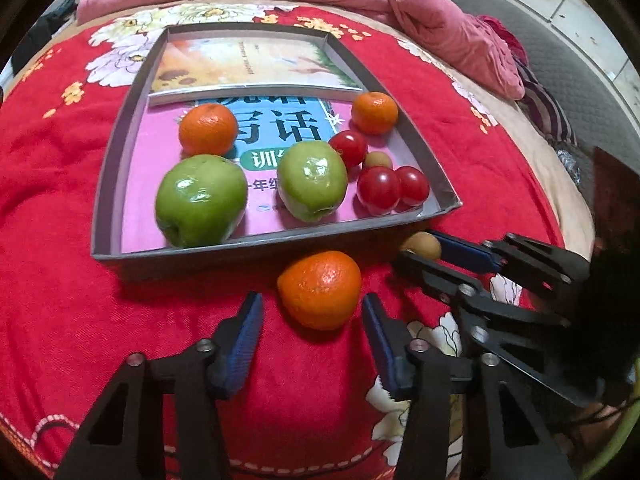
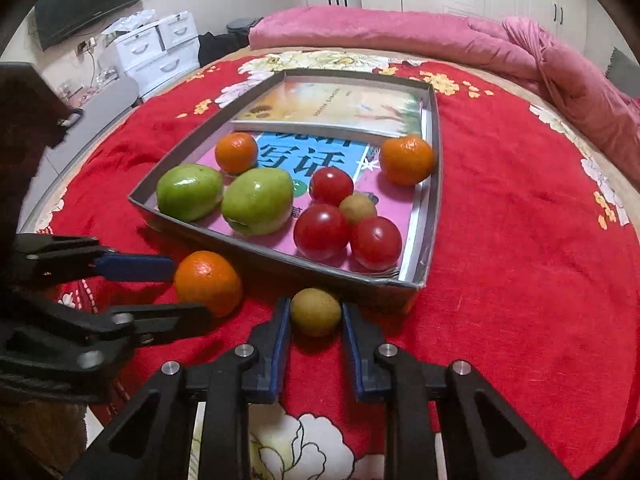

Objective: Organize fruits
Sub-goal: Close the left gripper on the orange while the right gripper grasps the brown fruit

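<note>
My work surface is a plush red blanket with a printed flower pattern, spread over a bed; a rumpled pink quilt lies along its far edge.

On the blanket sits one shallow rectangular tray with thin grey walls, apparently cardboard. Two glossy books line its floor: a pink and blue one under the fruit, and a pale one overlapping it at the far end.

Fruit in the tray, by count:
- two smooth, shiny green apples, side by side at the near left;
- two dimpled mandarins, one towards each side wall;
- three glossy red tomatoes, clustered at the near right;
- one small, matt, brownish-green round fruit, touching the tomatoes.

Two fruits lie on the blanket just outside the near wall of the tray: a third mandarin and a second small brownish-green fruit.

My left gripper stands partly open around the third mandarin. In the left wrist view a narrow gap shows on each side of the peel; in the right wrist view the fingers appear to touch it, so I cannot tell whether contact is made.

My right gripper is closed on the second small fruit, with both blue ribbed pads against its sides.
</note>
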A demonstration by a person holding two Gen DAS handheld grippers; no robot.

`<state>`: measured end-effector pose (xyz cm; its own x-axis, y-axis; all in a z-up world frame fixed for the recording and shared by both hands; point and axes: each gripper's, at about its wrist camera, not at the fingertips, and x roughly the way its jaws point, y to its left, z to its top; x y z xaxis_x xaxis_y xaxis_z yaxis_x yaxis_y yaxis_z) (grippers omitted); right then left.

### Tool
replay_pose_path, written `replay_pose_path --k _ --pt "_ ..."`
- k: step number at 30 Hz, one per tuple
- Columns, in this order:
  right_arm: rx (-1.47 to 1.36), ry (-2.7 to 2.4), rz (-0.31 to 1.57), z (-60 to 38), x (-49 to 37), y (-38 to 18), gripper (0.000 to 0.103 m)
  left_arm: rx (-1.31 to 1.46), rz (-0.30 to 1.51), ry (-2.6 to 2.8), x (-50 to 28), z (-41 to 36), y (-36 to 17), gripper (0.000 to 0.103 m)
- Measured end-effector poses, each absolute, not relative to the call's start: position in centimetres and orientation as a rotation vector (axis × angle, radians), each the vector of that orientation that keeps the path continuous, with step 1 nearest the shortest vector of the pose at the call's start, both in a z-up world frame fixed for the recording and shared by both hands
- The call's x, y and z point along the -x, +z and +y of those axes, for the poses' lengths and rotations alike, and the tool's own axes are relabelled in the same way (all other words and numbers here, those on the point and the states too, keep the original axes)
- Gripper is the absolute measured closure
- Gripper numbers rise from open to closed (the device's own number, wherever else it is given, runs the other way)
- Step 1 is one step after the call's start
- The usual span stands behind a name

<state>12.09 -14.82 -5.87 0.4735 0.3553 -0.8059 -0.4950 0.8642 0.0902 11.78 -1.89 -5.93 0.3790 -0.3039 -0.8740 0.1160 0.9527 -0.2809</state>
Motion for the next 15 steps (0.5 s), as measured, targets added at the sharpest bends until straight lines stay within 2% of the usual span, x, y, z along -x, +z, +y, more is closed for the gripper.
replay_pose_path --k 7,15 --pt "0.071 0.573 0.884 -16.1 -11.1 -3.6 0.078 0.200 1.150 -0.269 -12.5 -2.2 -6.3 0.062" --pt "0.006 0.598 0.758 -16.7 -11.0 -1.2 0.078 0.255 1.093 -0.283 -11.7 -0.6 -3.1 0.062"
